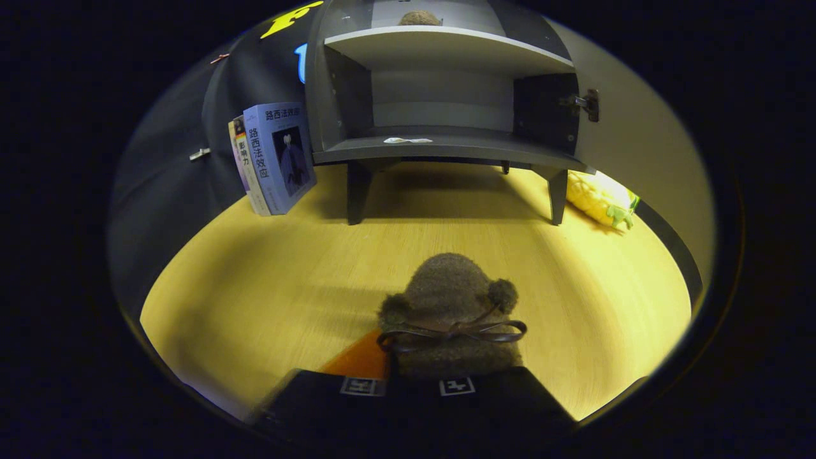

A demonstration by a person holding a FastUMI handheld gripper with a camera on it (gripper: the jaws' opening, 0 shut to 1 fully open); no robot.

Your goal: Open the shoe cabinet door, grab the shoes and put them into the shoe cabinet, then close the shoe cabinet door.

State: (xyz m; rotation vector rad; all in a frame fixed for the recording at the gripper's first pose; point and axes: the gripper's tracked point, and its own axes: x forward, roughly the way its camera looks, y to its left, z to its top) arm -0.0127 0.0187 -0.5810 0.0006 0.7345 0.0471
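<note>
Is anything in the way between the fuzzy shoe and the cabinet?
Nothing visible. The gripper has its jaws shut on the shoe, and only bare floor lies between it and the cabinet. The door is swung open on the right. The books and the yellow toy sit off to the sides.

Pale wood-grain desk (268, 287), evenly lit. Black cloth wall (166, 166) behind far left edge. Books (274, 156) upright there. Yellow-green soft item (602, 199), possibly plush toy, near far right edge.
</note>
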